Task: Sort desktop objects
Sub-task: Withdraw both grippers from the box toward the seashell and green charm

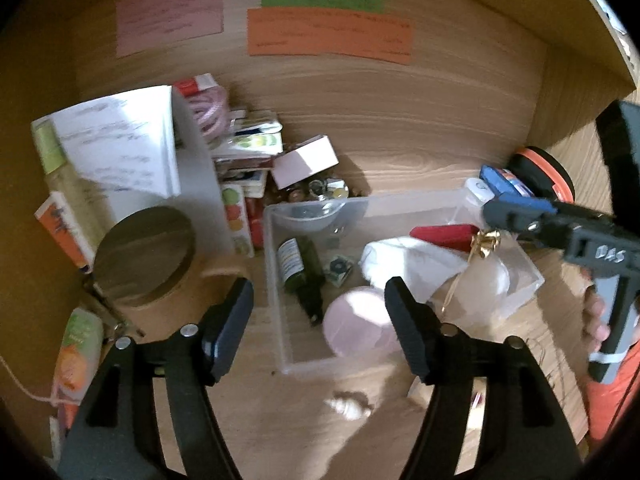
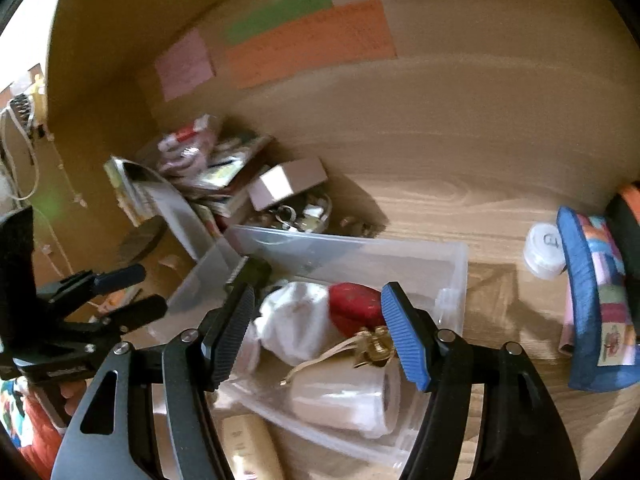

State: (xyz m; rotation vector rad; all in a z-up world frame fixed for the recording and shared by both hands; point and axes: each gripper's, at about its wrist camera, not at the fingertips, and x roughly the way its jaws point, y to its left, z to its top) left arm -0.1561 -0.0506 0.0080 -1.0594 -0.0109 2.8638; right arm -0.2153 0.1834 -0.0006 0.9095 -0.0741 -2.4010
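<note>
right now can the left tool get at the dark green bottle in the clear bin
Probably yes. The left tool is open above the bin's near wall, and the dark green bottle lies uncovered on the bin floor, with nothing on top of it.

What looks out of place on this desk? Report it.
A small seashell lies loose on the desk in front of the clear bin, apart from everything else. Behind the bin, a pink box sits tilted on a messy heap of cards and booklets. Inside the bin, a dark green bottle lies on its side.
</note>
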